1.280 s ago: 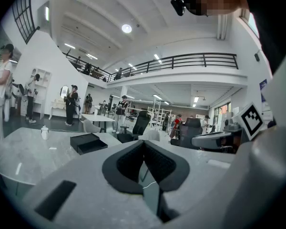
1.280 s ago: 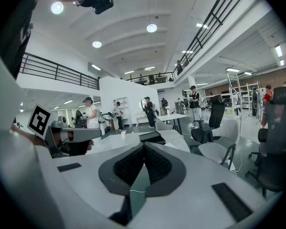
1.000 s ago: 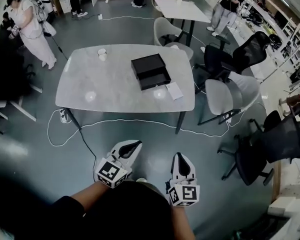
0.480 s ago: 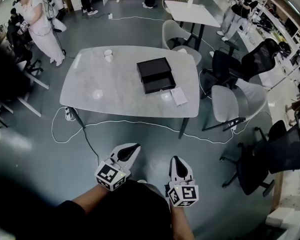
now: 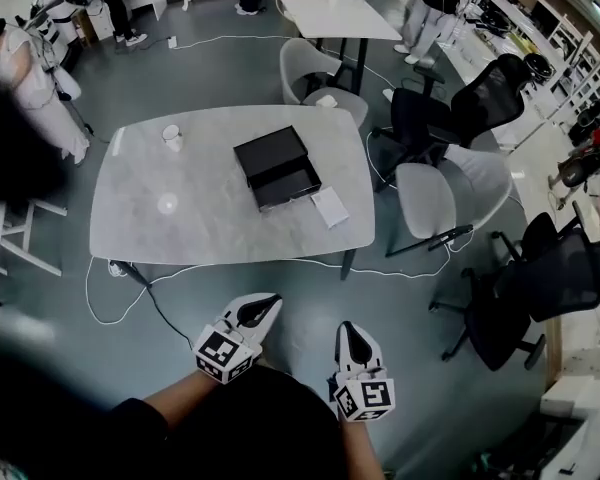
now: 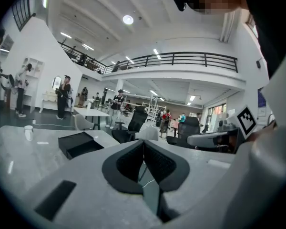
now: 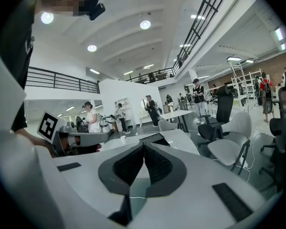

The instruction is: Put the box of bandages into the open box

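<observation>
Left gripper [image 5: 270, 301] was found clenched, its two dark pads meeting along a single line with nothing between them; right gripper [image 5: 348, 330] was in the same condition, jaws pressed together and empty. Both were held low at the near side of the scene, side by side over the grey floor [image 5: 280, 278], and well apart from the table [image 5: 210, 230]. The table, a pale grey top on dark legs, stood beyond them towards the far side. A grey shell chair [image 5: 430, 200] stood at its right end and a black office chair [image 5: 485, 96] further right and farther off. A white cable [image 5: 280, 266] ran across the floor along the table's near edge. On the tabletop the open box [image 5: 277, 166], black, lay right of centre with its lid raised on the far side. The box of bandages [image 5: 330, 207], flat and white, lay on the tabletop just beside the open box, at its near right corner and outside it. A small white cup [image 5: 171, 136] stood towards the far left of the top, well apart from both boxes.
</observation>
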{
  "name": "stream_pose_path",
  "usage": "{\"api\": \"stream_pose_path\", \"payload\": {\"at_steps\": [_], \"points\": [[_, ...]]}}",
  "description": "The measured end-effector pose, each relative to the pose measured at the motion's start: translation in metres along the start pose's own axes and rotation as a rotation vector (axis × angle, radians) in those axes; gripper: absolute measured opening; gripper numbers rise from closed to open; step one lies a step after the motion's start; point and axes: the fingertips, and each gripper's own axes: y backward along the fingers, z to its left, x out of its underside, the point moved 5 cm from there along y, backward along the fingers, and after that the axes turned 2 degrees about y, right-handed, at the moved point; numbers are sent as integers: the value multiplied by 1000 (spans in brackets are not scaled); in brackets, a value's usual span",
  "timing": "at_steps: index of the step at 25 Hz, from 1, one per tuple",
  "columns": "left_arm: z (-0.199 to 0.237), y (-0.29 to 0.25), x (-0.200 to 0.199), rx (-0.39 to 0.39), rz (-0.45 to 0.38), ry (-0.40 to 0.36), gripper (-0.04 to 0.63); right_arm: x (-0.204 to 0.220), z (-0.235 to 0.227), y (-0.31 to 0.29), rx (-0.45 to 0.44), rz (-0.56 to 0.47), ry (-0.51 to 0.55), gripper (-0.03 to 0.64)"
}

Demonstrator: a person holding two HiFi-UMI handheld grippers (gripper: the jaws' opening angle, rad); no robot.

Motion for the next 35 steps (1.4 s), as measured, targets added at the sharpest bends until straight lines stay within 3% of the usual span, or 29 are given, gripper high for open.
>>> {"api": "stream_pose_path", "payload": {"at_steps": [6, 11, 15, 23, 29, 35], "points": [[45, -58, -12, 130, 36, -39, 17, -14, -13, -65, 88, -3, -15, 14], [98, -70, -29, 156, 37, -60, 17, -29, -10, -119, 111, 11, -10, 14], [137, -68, -29, 158, 56, -31, 17, -33, -7, -153, 151, 17, -29, 14], [166, -85, -17, 186, 84, 40, 17, -38, -8, -187, 156, 62, -6, 14], [167, -122, -16, 152, 88, 48, 17, -63, -46, -205, 163, -28, -101, 14], [173, -182, -13, 48, 121, 42, 17, -94, -108, -253, 44, -65, 12, 14]]}}
